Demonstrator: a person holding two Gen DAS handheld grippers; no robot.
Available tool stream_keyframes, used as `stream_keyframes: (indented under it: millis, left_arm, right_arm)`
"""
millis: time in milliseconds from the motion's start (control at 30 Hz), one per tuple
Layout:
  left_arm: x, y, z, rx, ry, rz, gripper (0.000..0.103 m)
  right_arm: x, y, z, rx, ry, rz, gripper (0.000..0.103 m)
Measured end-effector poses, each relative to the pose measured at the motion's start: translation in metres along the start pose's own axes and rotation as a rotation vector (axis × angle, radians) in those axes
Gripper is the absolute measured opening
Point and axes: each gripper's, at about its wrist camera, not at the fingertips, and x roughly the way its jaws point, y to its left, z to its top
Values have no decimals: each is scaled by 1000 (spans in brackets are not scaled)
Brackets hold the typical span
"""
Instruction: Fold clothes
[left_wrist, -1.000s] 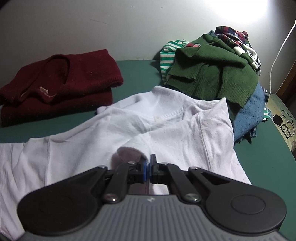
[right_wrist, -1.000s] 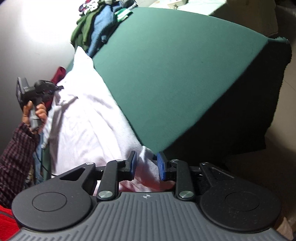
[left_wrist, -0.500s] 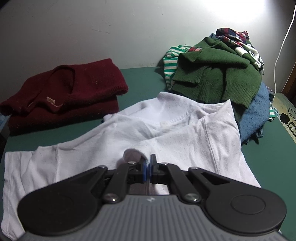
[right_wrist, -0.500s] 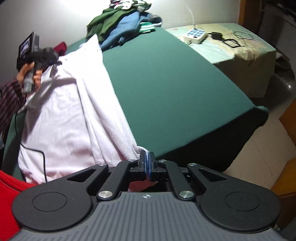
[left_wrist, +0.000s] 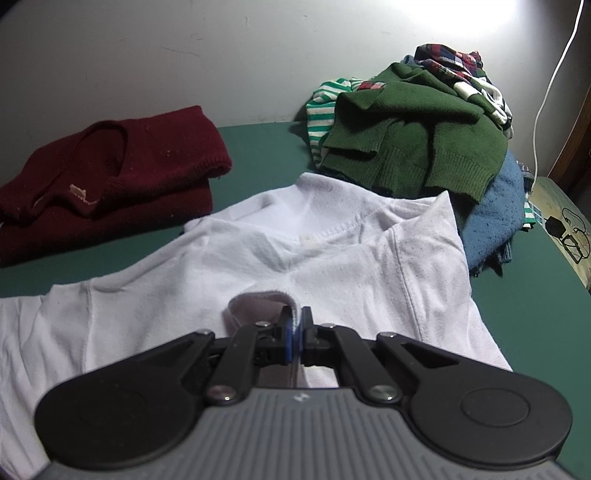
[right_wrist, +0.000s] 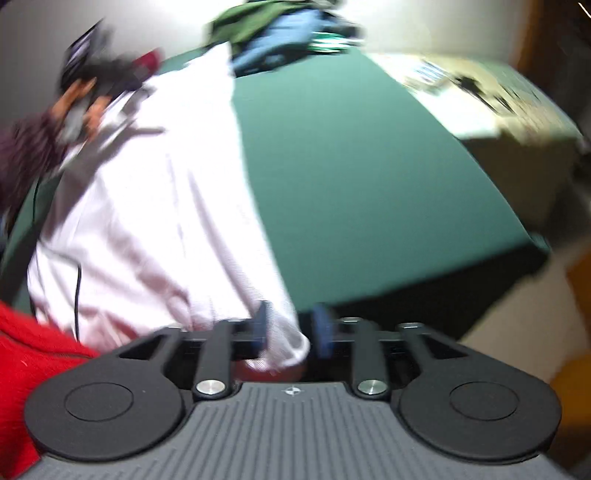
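Pinning the white shirt (left_wrist: 332, 266) in the left gripper (left_wrist: 294, 334), its hem is best dropped flat as the right gripper (right_wrist: 290, 328) jaws open around it.

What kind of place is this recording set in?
Probably a home room: a green-covered table against a plain wall, a heap of unfolded clothes, and a power strip on a neighbouring covered surface.

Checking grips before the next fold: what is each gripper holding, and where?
Left gripper pinches the white shirt at its hem. Right gripper is opening, shirt corner between its jaws, unclamped.
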Motion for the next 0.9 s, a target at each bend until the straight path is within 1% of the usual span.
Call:
stream_keyframes:
  millis: [33, 100, 133, 167, 200, 267, 300, 333, 367, 400, 433, 467, 500, 533, 567, 600, 667, 733, 767, 800, 833, 867, 900]
  left_arm:
    - [0, 0, 0, -2, 4, -3, 0]
    - [-1, 1, 0, 2, 6, -1, 0]
    - [-1, 1, 0, 3, 5, 0, 0]
    - [-2, 2, 1, 4, 3, -2, 0]
    - [-2, 2, 1, 3, 1, -5, 0]
    - [-1, 3, 0, 0, 3, -13, 0]
    - [0, 4, 0, -5, 7, -15, 0]
    - [1, 6, -1, -18, 12, -18, 0]
    - [1, 9, -2, -34, 17, -24, 0]
    - [1, 12, -3, -55, 22, -31, 0]
    - [0, 16, -3, -78, 24, -42, 0]
    - [-2, 20, -4, -99, 27, -55, 0]
    - [-3, 24, -4, -116, 31, -66, 1]
    - [-4, 27, -5, -133, 34, -73, 1]
    - [-5, 29, -7, -145, 35, -73, 1]
    - [-5, 31, -8, -155, 38, -69, 1]
    - [-7, 35, -13, -175, 46, -67, 1]
    - [-11, 38, -20, -202, 52, -70, 5]
    - [-13, 39, -23, -220, 56, -71, 10]
    - [-14, 40, -26, -237, 60, -72, 19]
    - [-15, 40, -28, -249, 62, -70, 24]
    - [-15, 39, -30, -255, 63, -63, 28]
    - [-15, 36, -32, -258, 64, -53, 28]
  right_arm:
    - [10, 1, -1, -9, 22, 14, 43]
    - [28, -3, -5, 23, 88, 62, 41]
    - [33, -6, -8, 48, 124, 90, 25]
    - [34, -10, -10, 77, 159, 120, 7]
    - [34, -14, -10, 100, 187, 143, 2]
    - [30, -20, -6, 105, 242, 150, 3]
    - [30, -21, -4, 87, 285, 132, 4]
    - [30, -18, -2, 31, 316, 92, 5]
    - [27, -12, 0, -46, 320, 47, 8]
    - [22, -6, 8, -114, 303, 23, 9]
    - [16, -2, 22, -146, 250, 38, 9]
    - [8, 0, 41, -150, 185, 73, 9]
    - [1, 2, 59, -153, 119, 108, 15]
    - [-4, 4, 77, -153, 47, 137, 31]
    - [-2, 7, 96, -163, -14, 148, 46]
    - [5, 11, 113, -189, -60, 147, 47]
    - [20, 20, 147, -247, -145, 142, 46]
    - [43, 25, 178, -305, -197, 133, 46]
    - [56, 24, 194, -314, -212, 135, 46]
    - [69, 24, 209, -319, -220, 149, 46]
    - [81, 24, 225, -321, -224, 174, 45]
    - [93, 25, 243, -324, -232, 198, 45]
    - [106, 26, 260, -326, -240, 210, 45]
